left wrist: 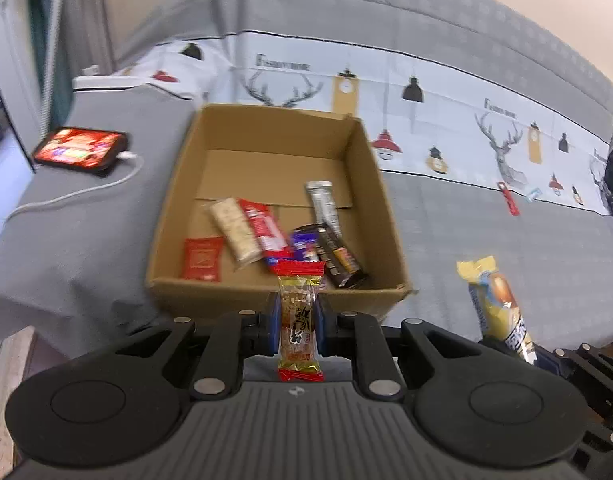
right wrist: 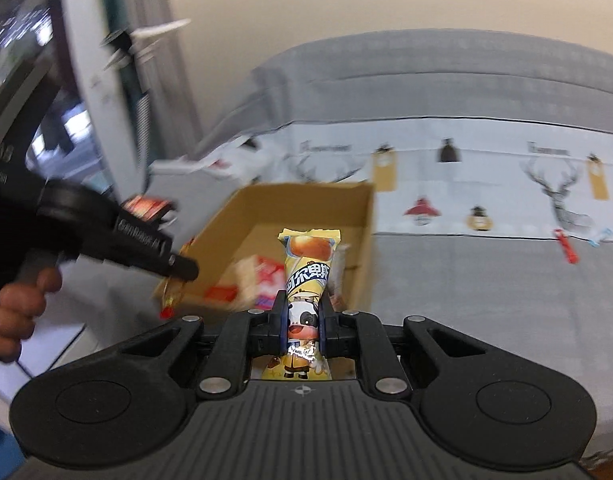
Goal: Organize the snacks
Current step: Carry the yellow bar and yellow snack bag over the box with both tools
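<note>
both grippers are loaded, left gripper (left wrist: 298,322) clamped on a red-ended snack (left wrist: 299,320) at the cardboard box (left wrist: 178,200) near wall, right gripper (right wrist: 302,326) pinching a yellow snack (right wrist: 308,276) short of it, so i'd clear the rim, then release low.

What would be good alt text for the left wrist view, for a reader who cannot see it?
The left tongs grip a clear, red-ended snack packet just before an open cardboard box that holds several snacks on a grey bed cover. At right, a yellow snack packet is held up; a phone lies at left.
</note>
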`<state>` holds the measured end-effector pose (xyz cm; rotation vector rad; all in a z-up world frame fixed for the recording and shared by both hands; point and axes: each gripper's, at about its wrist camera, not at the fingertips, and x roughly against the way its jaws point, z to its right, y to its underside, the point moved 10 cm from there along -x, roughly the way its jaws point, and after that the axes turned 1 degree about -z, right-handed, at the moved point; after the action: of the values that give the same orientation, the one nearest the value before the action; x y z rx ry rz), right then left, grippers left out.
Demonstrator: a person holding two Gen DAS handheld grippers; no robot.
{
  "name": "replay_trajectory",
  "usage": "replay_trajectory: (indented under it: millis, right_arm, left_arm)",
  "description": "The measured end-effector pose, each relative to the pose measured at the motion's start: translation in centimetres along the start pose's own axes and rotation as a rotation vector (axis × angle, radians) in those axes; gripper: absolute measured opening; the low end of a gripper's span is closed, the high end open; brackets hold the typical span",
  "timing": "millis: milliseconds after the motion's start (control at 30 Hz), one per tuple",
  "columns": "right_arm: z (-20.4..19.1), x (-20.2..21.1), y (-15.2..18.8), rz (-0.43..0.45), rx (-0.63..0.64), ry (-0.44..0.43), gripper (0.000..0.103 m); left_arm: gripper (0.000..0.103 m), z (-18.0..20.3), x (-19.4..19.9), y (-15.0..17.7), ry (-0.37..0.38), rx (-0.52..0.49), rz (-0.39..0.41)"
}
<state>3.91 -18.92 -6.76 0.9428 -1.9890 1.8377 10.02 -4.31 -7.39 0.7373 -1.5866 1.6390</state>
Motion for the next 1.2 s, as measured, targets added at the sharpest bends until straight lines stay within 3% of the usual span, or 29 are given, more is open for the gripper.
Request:
replay_trajectory:
  millis: [333,1200]
  right_arm:
    - [-3.8,1.6,-0.2,0.017,0.123,0.019,0.014]
    - [-3.7,0.6,0.5,-0.019,0.123,0.023,0.014]
  left_arm:
    - [0.018,-2.5,1.8,2.0,0.013,0.028,0.034]
    - [0.018,-2.5,0.8,2.8,0.015,0.027,0.017]
